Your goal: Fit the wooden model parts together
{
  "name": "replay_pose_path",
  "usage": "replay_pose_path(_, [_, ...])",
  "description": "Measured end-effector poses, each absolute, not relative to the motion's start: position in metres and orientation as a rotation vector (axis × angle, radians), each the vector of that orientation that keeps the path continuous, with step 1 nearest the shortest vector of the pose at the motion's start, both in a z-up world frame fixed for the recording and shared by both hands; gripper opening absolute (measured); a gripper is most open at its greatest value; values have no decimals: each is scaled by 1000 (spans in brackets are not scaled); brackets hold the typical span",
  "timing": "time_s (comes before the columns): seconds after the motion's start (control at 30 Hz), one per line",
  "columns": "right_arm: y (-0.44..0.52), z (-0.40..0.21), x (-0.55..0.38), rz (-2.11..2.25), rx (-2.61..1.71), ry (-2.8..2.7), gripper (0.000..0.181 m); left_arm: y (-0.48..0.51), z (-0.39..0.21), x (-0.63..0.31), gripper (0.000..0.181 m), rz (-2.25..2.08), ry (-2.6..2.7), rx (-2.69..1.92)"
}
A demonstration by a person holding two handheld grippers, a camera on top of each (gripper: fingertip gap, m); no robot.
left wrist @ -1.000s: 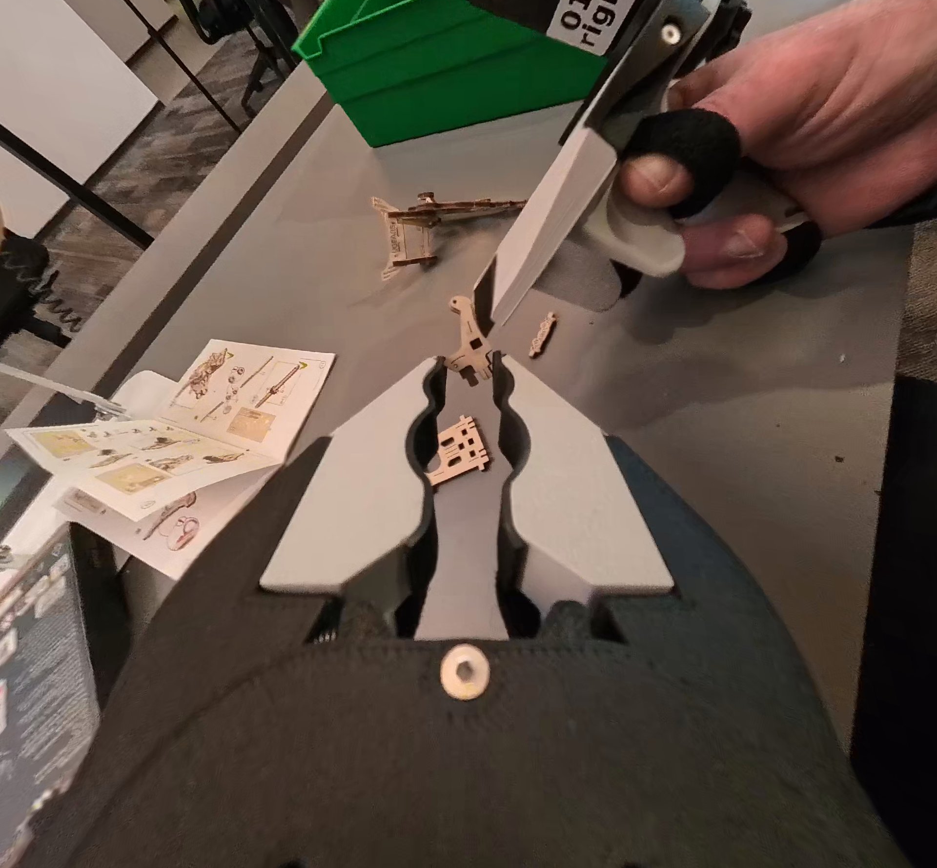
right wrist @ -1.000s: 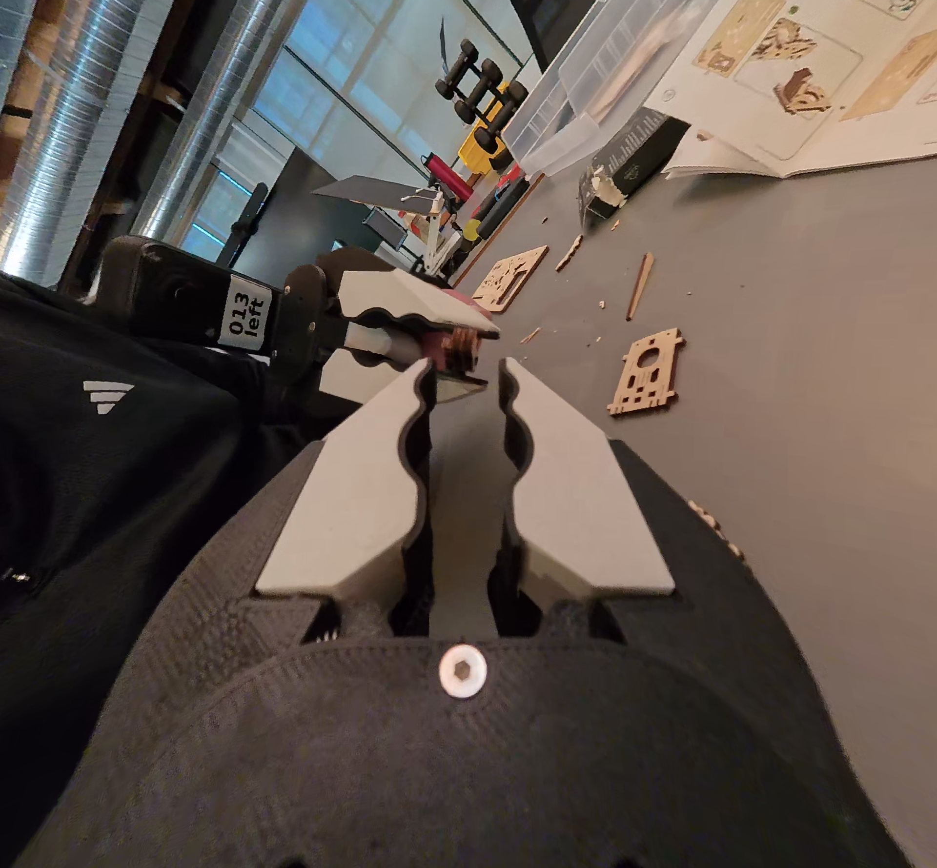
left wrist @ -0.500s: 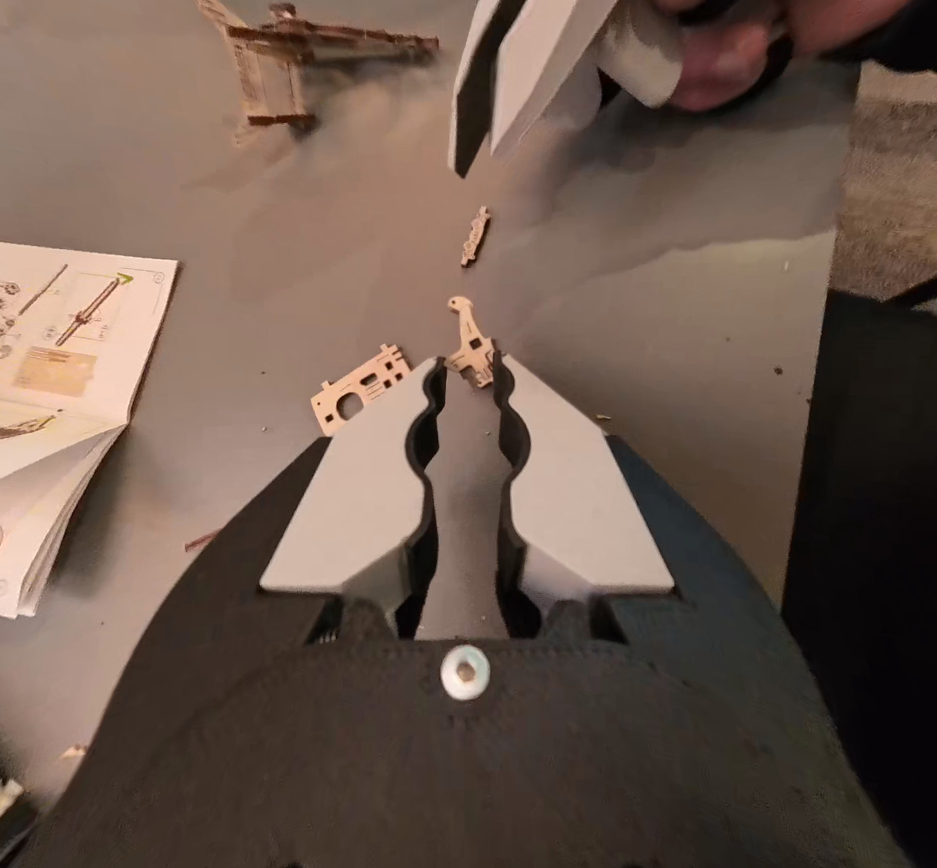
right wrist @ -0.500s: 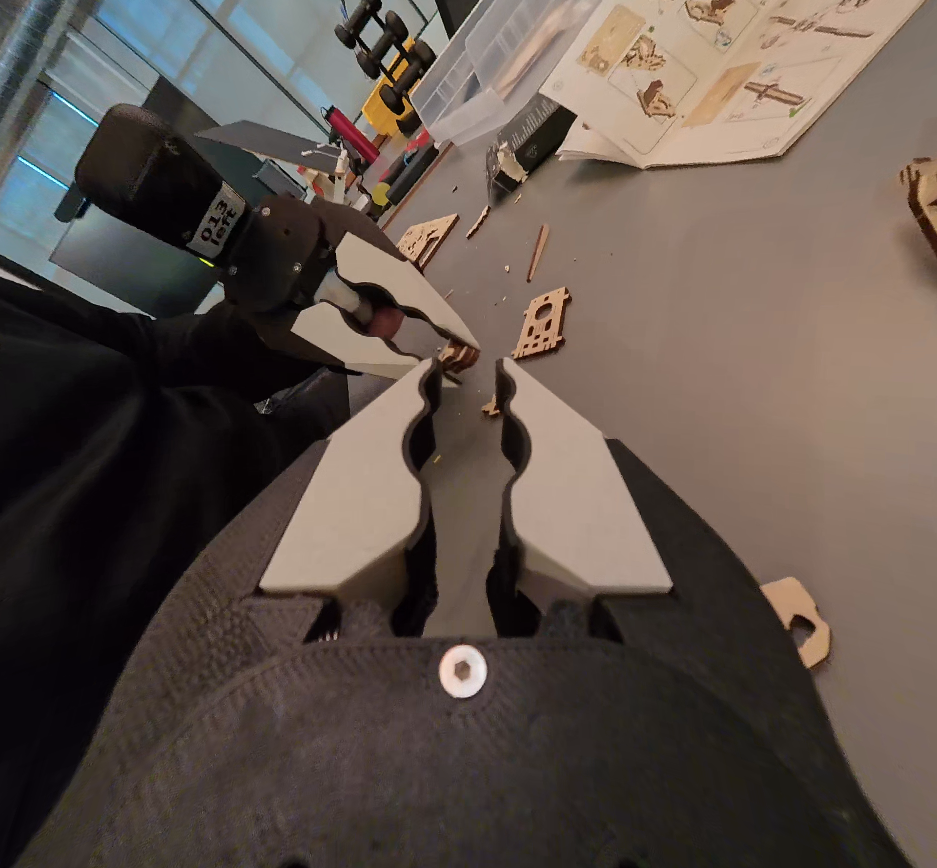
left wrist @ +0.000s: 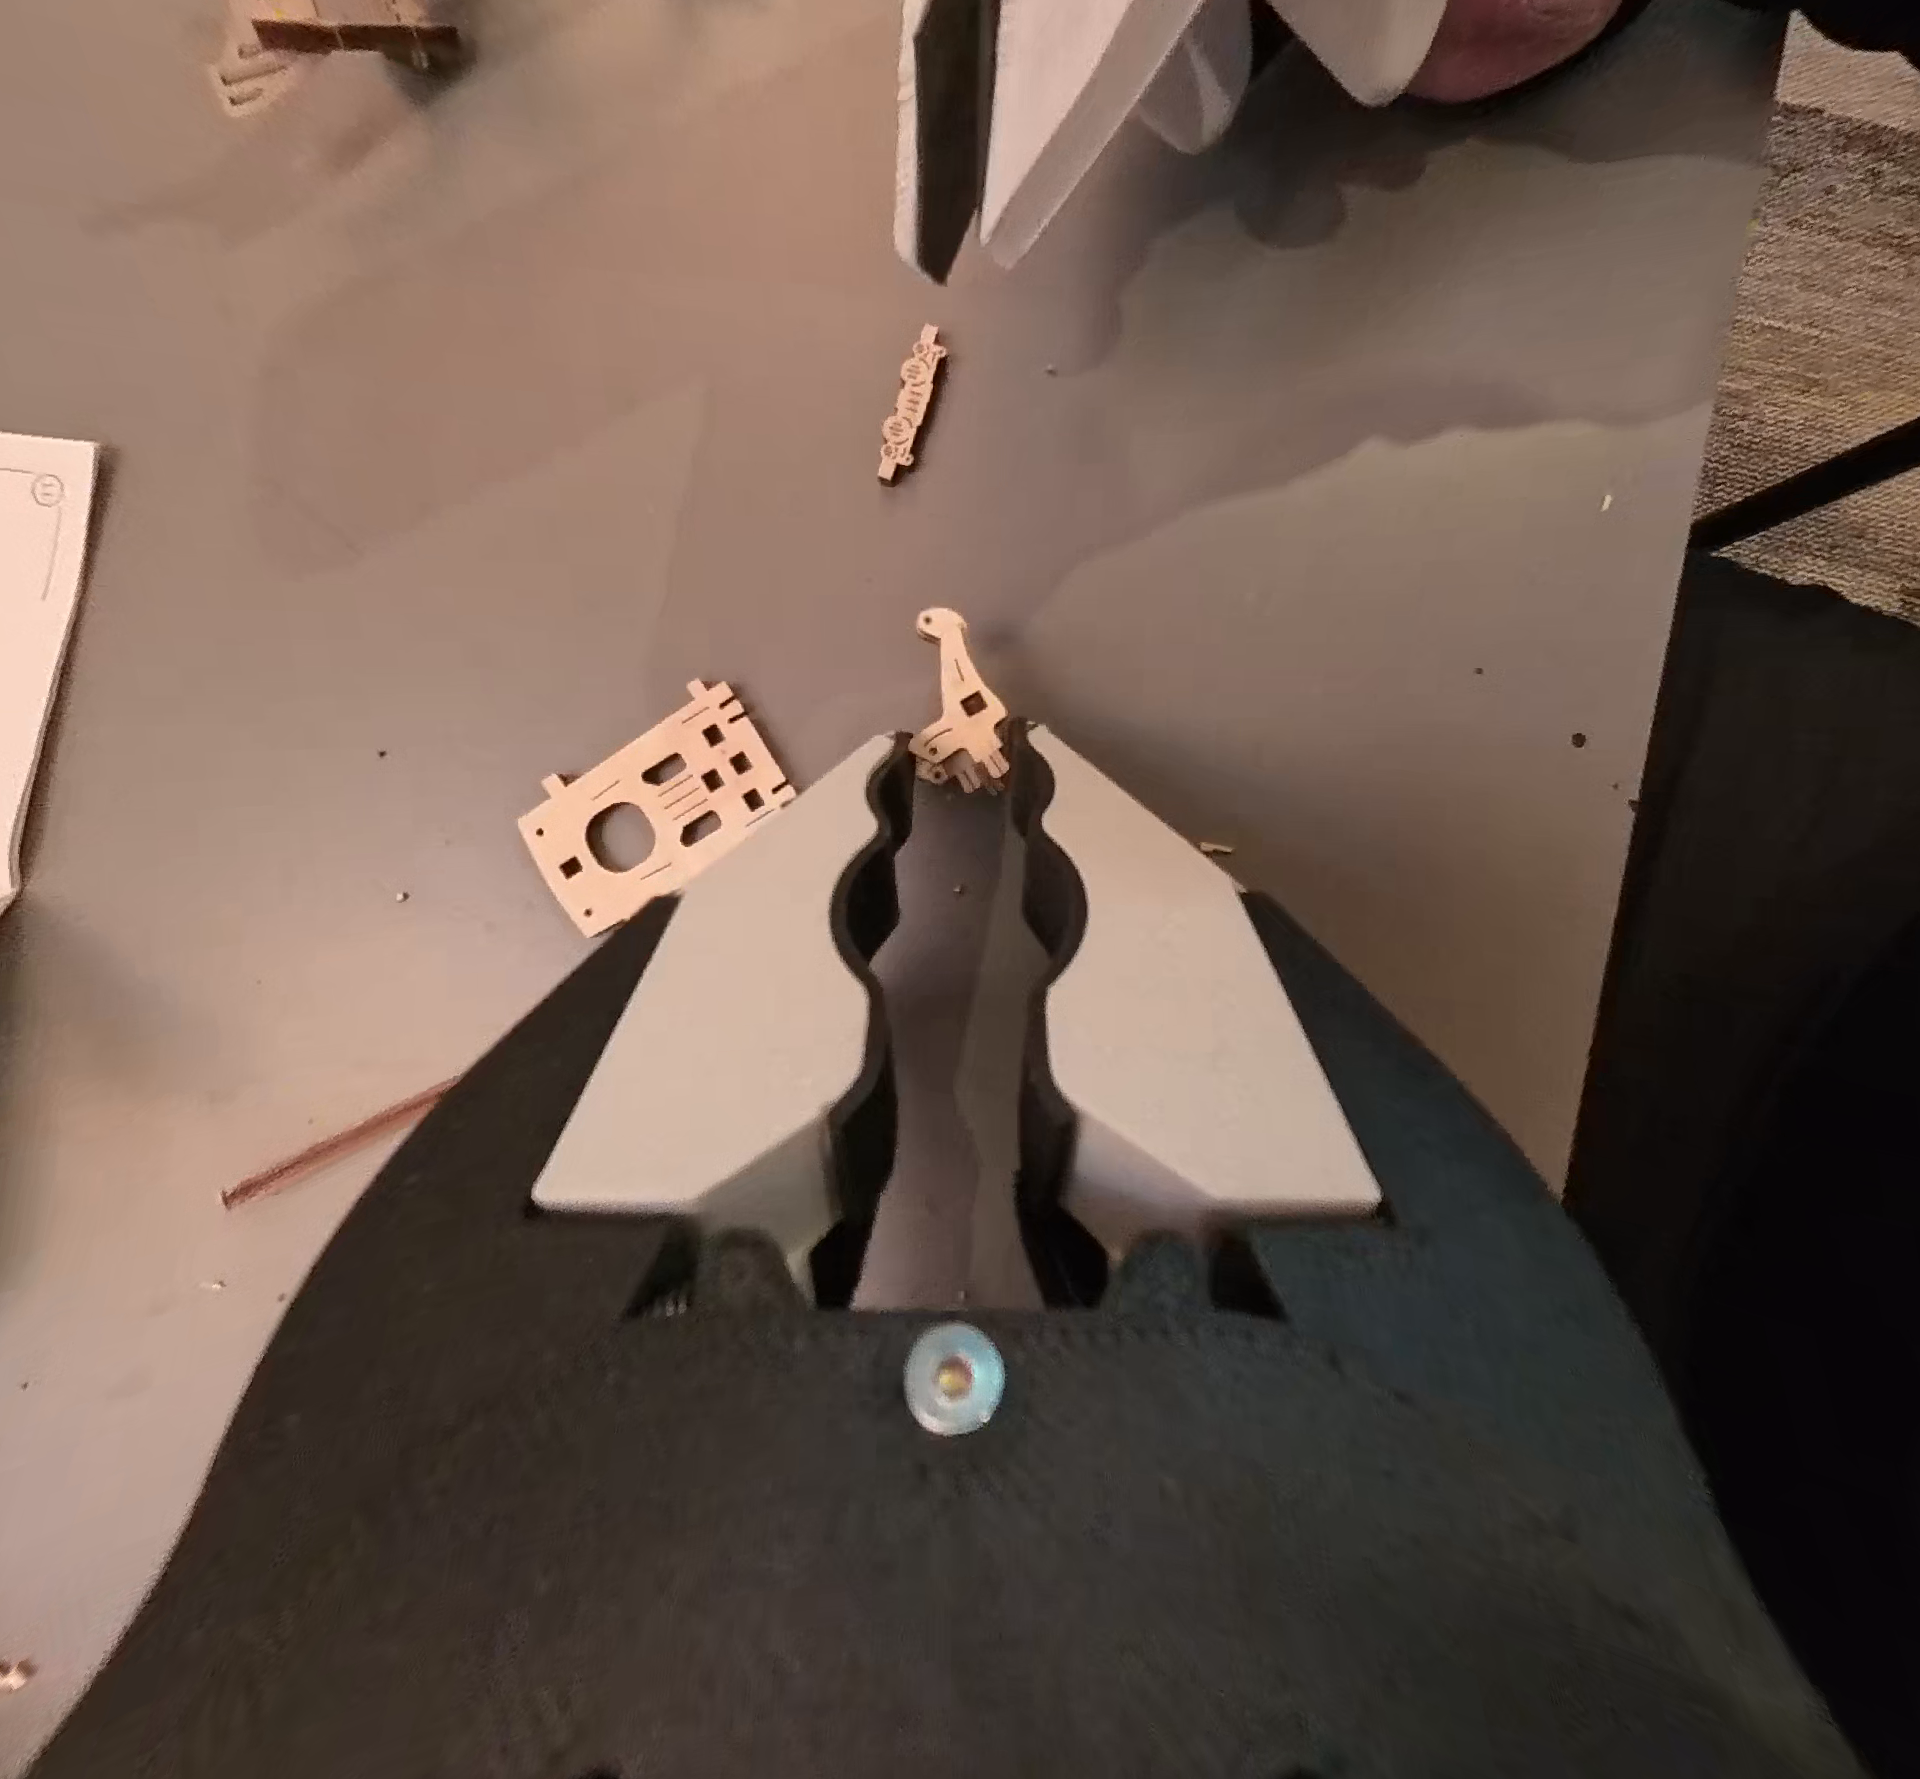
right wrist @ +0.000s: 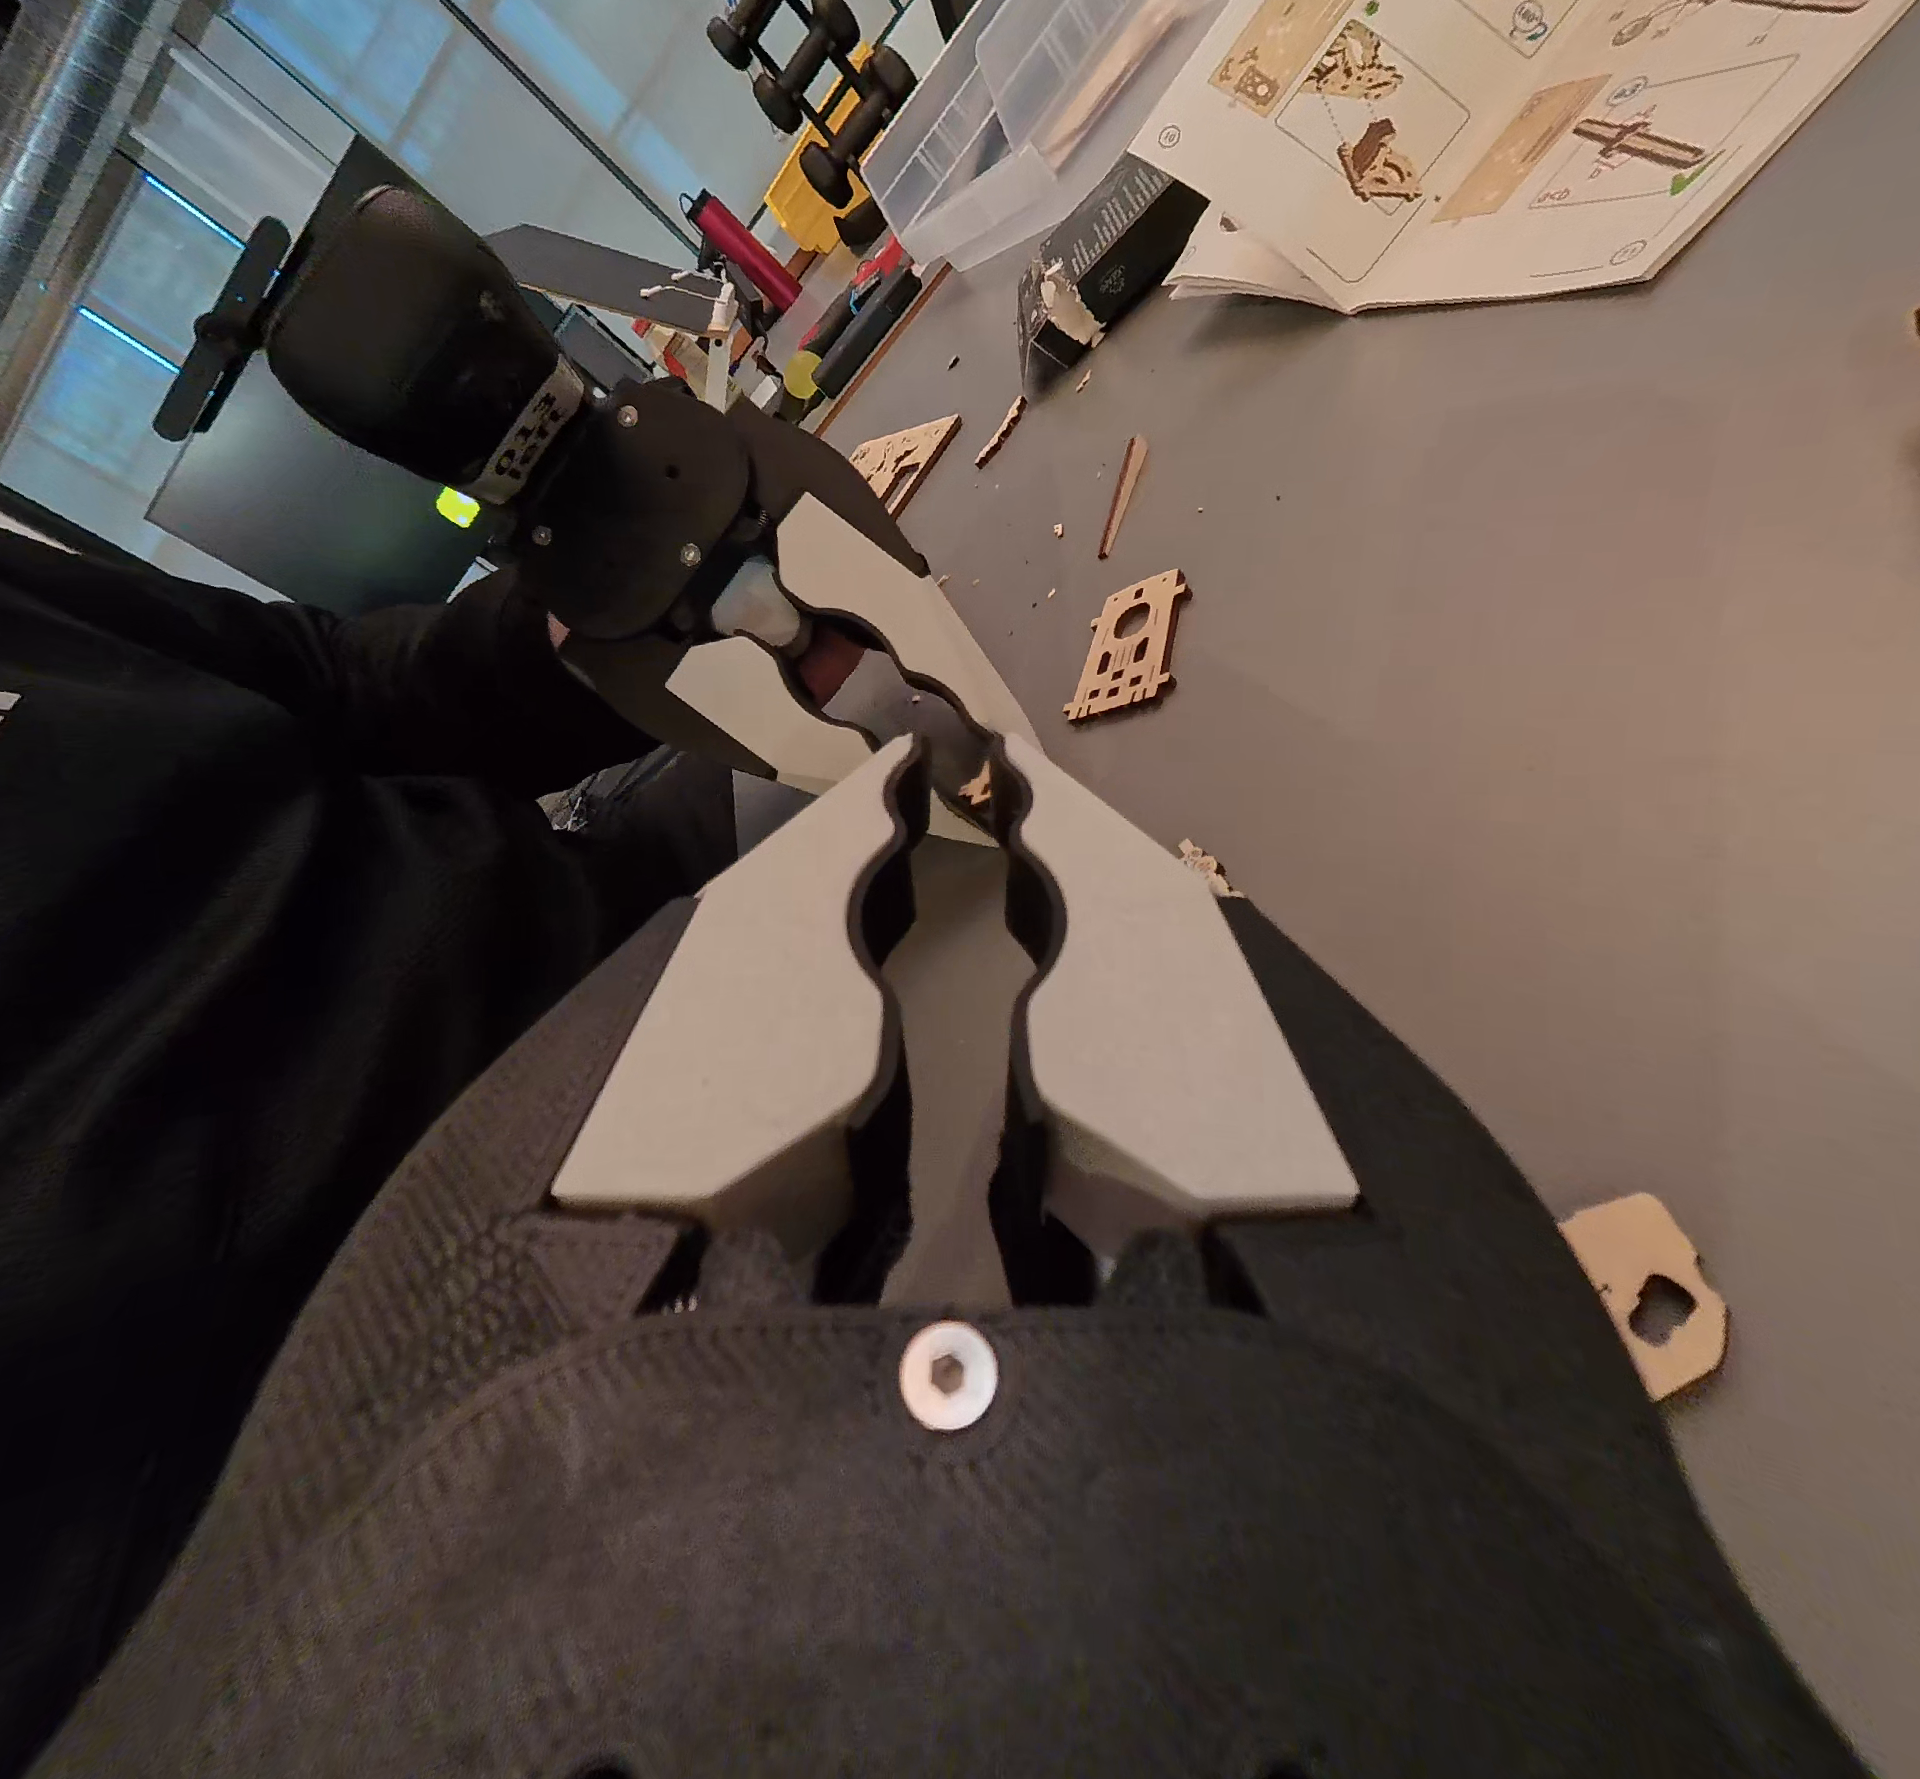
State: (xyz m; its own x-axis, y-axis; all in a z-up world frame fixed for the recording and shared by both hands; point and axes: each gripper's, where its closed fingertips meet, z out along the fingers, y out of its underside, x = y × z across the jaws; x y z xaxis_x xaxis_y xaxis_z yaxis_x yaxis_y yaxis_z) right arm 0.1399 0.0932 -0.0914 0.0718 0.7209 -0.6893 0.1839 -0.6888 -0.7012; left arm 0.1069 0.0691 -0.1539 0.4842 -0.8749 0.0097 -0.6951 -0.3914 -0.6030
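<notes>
Your left gripper [left wrist: 961,761] pinches the hooked part [left wrist: 958,703] at its tips, long axis pointing up-frame. Your right gripper [left wrist: 961,243], narrowly parted and empty, hangs at upper centre, the strip [left wrist: 911,420] lying lengthwise between them, nearer the right.

Two grippers [left wrist: 957,761] [right wrist: 957,761]. Four loose wooden parts: one [left wrist: 961,703] pinched, a flat plate [left wrist: 655,810], a small strip [left wrist: 912,420], a tab [right wrist: 1647,1298]. One booklet [right wrist: 1538,98]. Two clear bins [right wrist: 1049,77].
</notes>
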Motion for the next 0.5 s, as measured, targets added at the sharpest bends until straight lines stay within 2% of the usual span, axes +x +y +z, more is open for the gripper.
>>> replay_pose_path(0.23, [88,-98,136,1607,-1952,-963,7,70,-157,106,17,-421,1306,-2224])
replay_pose_path(0.5, [76,-122,108,1230,-1966,-1275,1,70,-158,106,17,-411,1309,-2213])
